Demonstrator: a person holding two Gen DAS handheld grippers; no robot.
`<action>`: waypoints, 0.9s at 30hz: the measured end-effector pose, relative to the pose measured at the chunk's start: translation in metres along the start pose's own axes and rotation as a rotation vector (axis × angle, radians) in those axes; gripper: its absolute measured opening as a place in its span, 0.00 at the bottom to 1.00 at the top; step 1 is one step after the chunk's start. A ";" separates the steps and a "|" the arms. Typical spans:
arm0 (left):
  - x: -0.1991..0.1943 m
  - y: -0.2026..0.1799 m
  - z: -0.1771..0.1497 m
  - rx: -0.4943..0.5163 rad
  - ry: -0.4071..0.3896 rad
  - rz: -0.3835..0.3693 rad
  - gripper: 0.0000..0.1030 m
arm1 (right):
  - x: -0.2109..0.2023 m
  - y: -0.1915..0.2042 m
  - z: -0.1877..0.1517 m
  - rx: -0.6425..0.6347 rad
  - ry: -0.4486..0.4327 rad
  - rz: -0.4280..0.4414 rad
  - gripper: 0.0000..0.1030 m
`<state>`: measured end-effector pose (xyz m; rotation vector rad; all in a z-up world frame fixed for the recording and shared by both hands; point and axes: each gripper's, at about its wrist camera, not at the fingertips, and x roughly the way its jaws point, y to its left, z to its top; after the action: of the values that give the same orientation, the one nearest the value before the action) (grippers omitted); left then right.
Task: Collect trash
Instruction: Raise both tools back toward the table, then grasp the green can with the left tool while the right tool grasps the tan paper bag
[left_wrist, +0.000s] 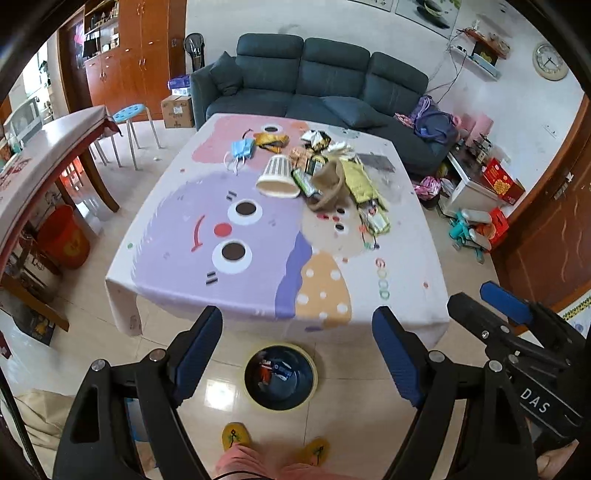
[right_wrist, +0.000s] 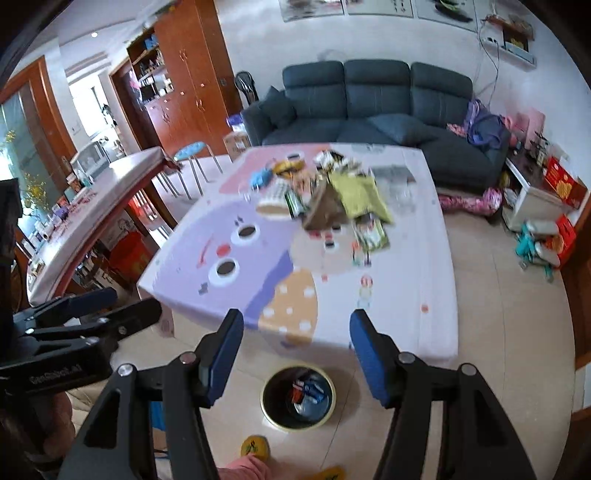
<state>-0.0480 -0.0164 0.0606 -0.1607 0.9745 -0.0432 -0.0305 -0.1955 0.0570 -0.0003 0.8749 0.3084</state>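
Trash (left_wrist: 317, 170) on table (left_wrist: 166, 258), bin (left_wrist: 280, 376) below

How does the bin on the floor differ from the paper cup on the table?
The bin stands upright on the floor; the cup lies tipped over on the table. The bin is dark with a yellow rim, the cup pale and striped. The bin holds scraps; the cup's inside is hidden. Both are round, open containers.

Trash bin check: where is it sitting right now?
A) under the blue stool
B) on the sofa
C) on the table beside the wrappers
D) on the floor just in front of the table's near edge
D: the trash bin stands on the floor tiles below the table edge, with some litter already inside.
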 end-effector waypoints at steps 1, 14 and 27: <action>-0.002 -0.003 0.008 0.009 -0.003 -0.002 0.79 | -0.001 0.000 0.007 -0.008 -0.010 0.002 0.59; 0.090 0.032 0.130 0.113 0.091 -0.099 0.62 | 0.081 -0.010 0.091 0.104 -0.005 -0.095 0.58; 0.280 0.040 0.219 0.143 0.466 -0.431 0.54 | 0.233 -0.026 0.123 0.379 0.172 -0.203 0.43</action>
<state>0.2889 0.0184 -0.0544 -0.2325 1.3811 -0.5654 0.2086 -0.1430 -0.0430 0.2375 1.0842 -0.0512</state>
